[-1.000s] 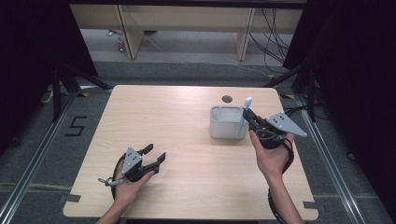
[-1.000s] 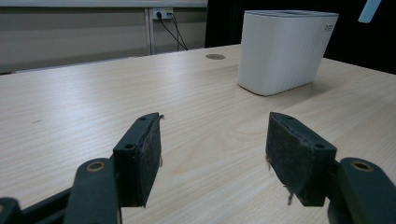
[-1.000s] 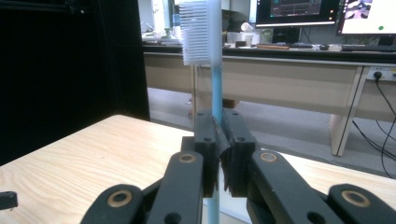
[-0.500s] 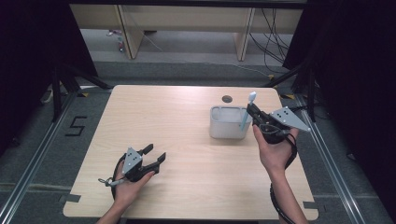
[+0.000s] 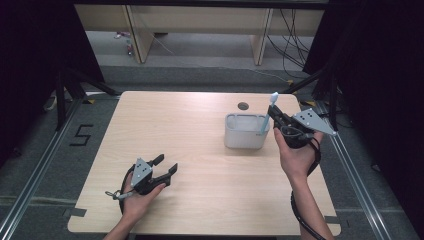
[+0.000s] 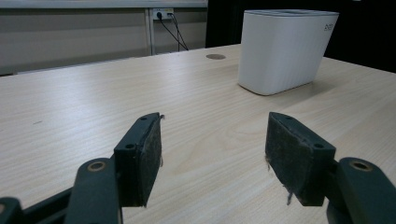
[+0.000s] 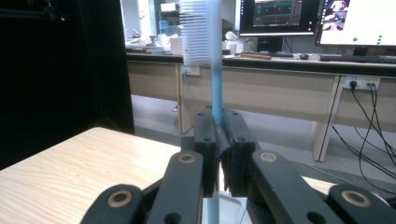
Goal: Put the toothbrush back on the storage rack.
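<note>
A: Right gripper (image 5: 272,114) status?
B: Jaws clamped tight on a blue toothbrush (image 7: 215,88), bristles up, handle end dipping into the white bin (image 5: 245,132).
A: Where's the bin?
B: Near the table's (image 5: 200,130) far right corner, beside the round hole (image 5: 243,106).
A: Left gripper (image 5: 165,167)?
B: Resting by the near left edge, jaws wide apart, holding nothing.

One toothbrush (image 5: 266,116), one white container (image 5: 245,131), two grippers, left (image 5: 166,167) and right (image 5: 273,111), and one wooden table (image 5: 200,150).
</note>
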